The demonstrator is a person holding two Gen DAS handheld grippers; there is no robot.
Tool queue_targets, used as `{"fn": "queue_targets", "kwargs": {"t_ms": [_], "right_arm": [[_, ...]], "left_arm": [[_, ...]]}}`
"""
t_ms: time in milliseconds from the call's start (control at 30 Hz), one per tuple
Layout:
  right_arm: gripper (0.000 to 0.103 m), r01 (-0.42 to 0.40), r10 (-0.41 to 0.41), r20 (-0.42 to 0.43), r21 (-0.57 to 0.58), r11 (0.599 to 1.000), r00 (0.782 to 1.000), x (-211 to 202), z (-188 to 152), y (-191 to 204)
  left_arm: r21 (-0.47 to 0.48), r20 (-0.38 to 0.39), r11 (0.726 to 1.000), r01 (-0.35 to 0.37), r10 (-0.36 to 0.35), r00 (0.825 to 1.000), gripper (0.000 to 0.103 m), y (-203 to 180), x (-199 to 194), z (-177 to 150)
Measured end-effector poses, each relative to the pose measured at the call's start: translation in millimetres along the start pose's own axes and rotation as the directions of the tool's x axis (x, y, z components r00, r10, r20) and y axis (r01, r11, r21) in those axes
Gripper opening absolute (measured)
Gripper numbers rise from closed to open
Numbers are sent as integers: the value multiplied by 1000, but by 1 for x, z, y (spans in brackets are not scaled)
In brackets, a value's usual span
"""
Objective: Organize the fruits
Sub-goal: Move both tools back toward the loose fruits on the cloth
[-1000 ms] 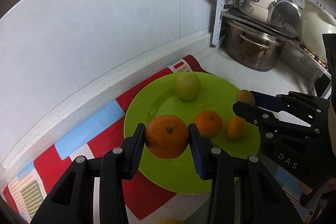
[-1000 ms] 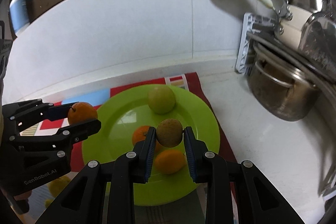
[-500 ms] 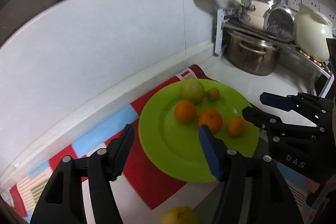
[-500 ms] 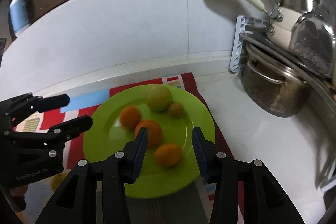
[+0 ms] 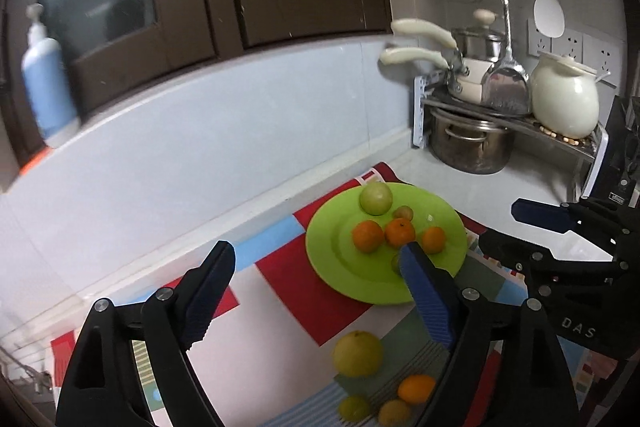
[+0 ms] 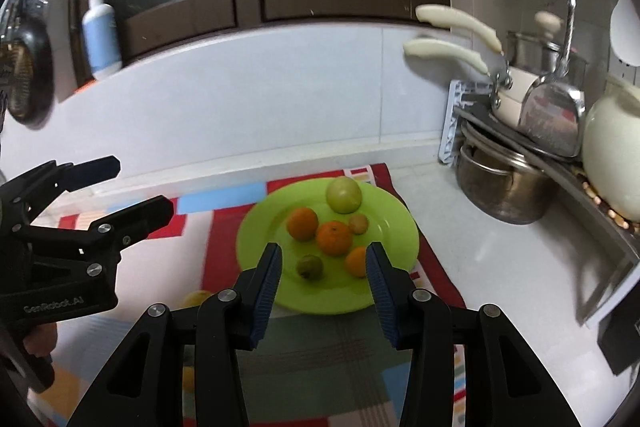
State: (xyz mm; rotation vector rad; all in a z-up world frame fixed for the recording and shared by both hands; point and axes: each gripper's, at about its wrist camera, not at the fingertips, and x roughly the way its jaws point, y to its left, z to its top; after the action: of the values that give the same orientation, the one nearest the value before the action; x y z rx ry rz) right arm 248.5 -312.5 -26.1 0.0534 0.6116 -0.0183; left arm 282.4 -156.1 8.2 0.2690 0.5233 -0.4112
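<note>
A green plate on a patchwork mat holds a green apple, oranges, a small brown fruit and a small green fruit. My left gripper is open and empty, raised in front of the plate. My right gripper is open and empty, also drawn back from the plate. A yellow fruit and smaller citrus lie on the mat below the left gripper.
A steel pot sits under a rack with pans and a white jar at the right. A soap bottle stands on the ledge behind. The tiled wall runs behind the patchwork mat.
Both grippers let go of their fruit, an orange and a small brown fruit, onto the plate, opened wide, and pulled back and up from it.
</note>
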Motion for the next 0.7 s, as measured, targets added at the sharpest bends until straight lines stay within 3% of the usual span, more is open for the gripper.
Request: {"fn": "queue_targets", "kwargs": {"t_ms": [333, 700], "right_arm": [[49, -1, 2, 32, -29, 1000, 999, -41, -15, 33], [49, 1, -1, 7, 31, 1000, 1000, -54, -42, 63]], "left_arm": [[26, 25, 1000, 13, -14, 1000, 87, 13, -40, -22], [90, 2, 991, 101, -102, 995, 86, 27, -52, -54]]}}
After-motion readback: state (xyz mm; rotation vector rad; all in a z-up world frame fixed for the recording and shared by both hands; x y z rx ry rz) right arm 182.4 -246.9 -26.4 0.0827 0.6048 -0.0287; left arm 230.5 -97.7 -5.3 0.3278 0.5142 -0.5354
